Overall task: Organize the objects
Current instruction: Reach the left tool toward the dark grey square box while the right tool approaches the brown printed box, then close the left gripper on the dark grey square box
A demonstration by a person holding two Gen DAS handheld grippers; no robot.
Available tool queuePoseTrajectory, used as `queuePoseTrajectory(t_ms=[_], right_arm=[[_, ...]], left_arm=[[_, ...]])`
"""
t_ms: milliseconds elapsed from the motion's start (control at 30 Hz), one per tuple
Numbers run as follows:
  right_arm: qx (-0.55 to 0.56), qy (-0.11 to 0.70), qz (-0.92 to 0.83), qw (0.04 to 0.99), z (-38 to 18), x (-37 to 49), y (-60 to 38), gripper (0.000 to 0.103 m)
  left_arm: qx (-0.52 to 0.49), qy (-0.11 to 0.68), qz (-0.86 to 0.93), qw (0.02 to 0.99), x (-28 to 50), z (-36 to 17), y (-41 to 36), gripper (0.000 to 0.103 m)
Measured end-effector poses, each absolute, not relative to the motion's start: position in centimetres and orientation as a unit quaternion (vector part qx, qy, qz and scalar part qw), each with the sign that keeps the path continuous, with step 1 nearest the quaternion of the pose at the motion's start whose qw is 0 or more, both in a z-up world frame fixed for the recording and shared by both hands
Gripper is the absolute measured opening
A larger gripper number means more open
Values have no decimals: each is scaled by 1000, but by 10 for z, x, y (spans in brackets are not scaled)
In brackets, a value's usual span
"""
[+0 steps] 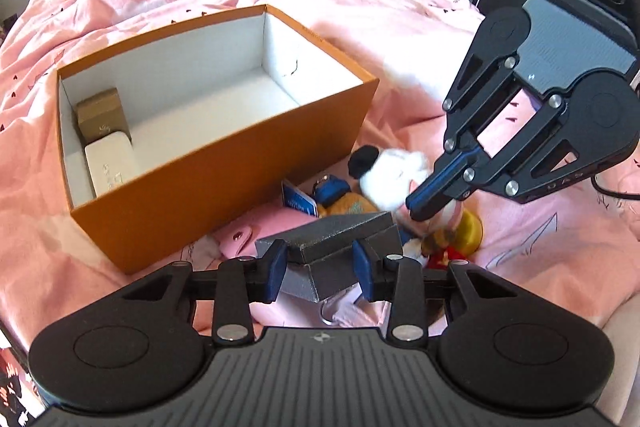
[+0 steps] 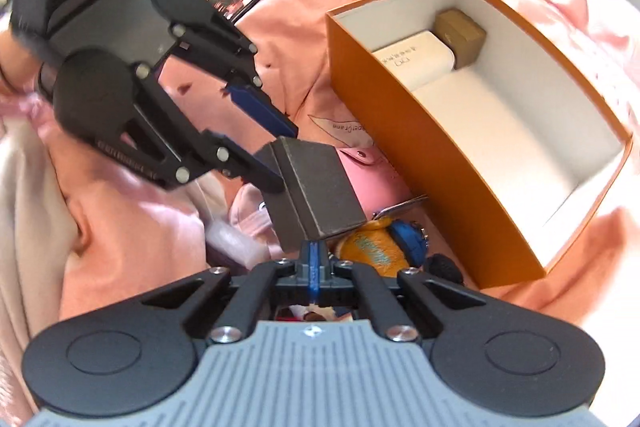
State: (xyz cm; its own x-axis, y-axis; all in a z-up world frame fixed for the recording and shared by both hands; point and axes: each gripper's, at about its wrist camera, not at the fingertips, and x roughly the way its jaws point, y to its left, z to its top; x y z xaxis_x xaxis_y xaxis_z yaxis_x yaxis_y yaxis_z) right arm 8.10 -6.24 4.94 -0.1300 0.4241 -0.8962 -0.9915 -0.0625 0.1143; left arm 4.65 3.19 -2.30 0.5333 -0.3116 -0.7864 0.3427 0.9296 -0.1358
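Gripping a small dark grey cardboard box, lid up and roughly level, pinched across its short sides by the blue pads of the left tool. Clamping squarely on it, with the grey box hanging just above the clutter on the bed.

Lying ahead and to the left of that tool: a large orange cardboard box with a white lining, open at the top, its long axis running from near left to far right in the left wrist view. Filling its near-left end: a small brown carton and a white rounded case, side by side. Leaving the middle and far end bare, so probably calling for a lift over the near orange wall, then a swing leftward and forward before lowering. Being much the nearer of the two, the left tool, so likely needing no handover. Risking a snag of the grey box's lower edge on the orange rim if not raised enough.

Hovering off to the right with its pads together: the right tool, tips down among a white plush toy with a black ear and an orange plush toy with a blue cap. Showing nothing gripped between them, though hard to be sure.

Lying under everything: a rumpled pink bedsheet.
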Motion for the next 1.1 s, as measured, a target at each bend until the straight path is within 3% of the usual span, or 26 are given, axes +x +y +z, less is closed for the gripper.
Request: queuePoseTrajectory(t_ms=[33,133,167,233,567,633,700,733,1100], right_arm=[[-349,406,635,556,49,83,-62,0],[-360,399,627,564,42,81,-58,13],[-365,397,624,565,40,80,-58,35],[-376,384,625,566,38,79,-58,53],[-414,354,642,540,14,58,-41,57],[-416,365,641,532,11,59,-42,54],[-411,380,638,529,8,62,-41,53],[-408,386,636,529,7,64,-40,52],[-361,444,623,533,6,69,-40,39]], left_arm=[[17,443,-188,877,48,-21,32,43],[24,435,-185,881,52,-19,30,43],[27,433,-183,882,54,-18,30,39],[37,431,-173,885,57,-17,28,34],[59,443,-181,876,53,-13,39,31],[82,446,-194,870,46,-13,40,36],[116,450,-206,861,38,-16,38,54],[134,453,-212,856,35,-18,37,56],[297,466,-287,783,19,-52,18,63]])
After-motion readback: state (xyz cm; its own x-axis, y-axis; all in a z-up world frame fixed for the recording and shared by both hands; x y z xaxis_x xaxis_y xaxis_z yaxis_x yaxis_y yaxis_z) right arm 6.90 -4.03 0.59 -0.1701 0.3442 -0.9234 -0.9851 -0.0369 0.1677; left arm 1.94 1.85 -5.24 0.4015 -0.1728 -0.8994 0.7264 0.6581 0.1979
